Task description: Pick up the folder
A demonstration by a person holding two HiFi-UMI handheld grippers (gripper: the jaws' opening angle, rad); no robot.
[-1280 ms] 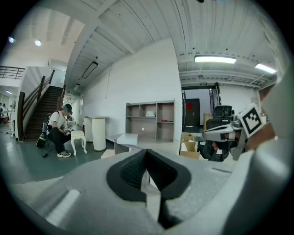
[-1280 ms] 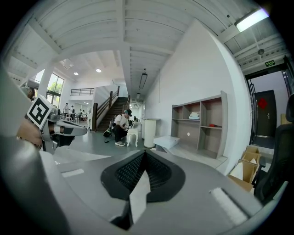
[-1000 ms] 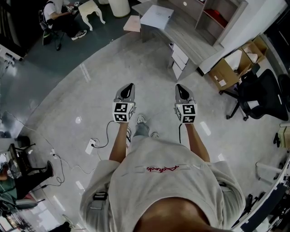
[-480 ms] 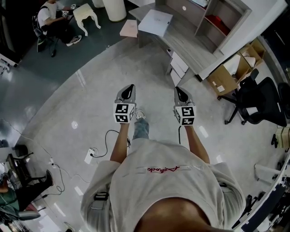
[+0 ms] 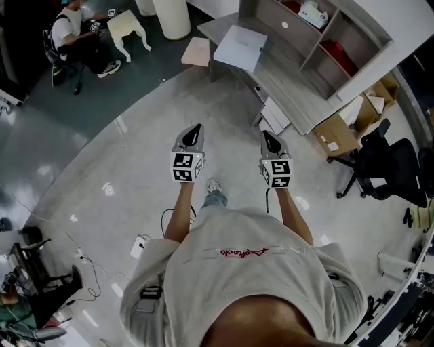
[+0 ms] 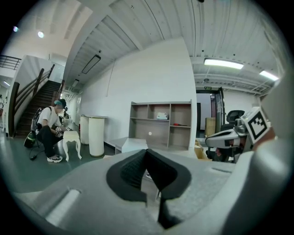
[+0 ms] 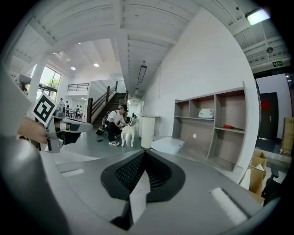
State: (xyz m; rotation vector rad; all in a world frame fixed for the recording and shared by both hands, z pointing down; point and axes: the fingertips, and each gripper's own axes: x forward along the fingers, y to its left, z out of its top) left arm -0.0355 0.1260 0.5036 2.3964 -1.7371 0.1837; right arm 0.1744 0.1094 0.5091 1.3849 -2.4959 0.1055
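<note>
A white folder (image 5: 241, 47) lies flat on the near end of a grey desk (image 5: 285, 85), far ahead of me on the floor. It also shows small and distant in the left gripper view as the white folder (image 6: 134, 144) and in the right gripper view as the white folder (image 7: 168, 145). My left gripper (image 5: 195, 129) and right gripper (image 5: 269, 134) are held out side by side at chest height, well short of the desk. The left gripper (image 6: 146, 151) has its jaws meeting with nothing between them. So does the right gripper (image 7: 144, 153).
A pink sheet (image 5: 196, 51) lies by the desk's left end. Behind the desk stands an open shelf unit (image 5: 339, 34). A white pillar (image 5: 171, 15), a white stool (image 5: 129, 27) and a seated person (image 5: 74, 37) are at the far left. An office chair (image 5: 390, 159) and boxes (image 5: 346, 125) stand right.
I have walked forward: the desk, folder and shelf unit have come nearer and more into view. Both grippers kept their pose in front of me, jaws still shut.
</note>
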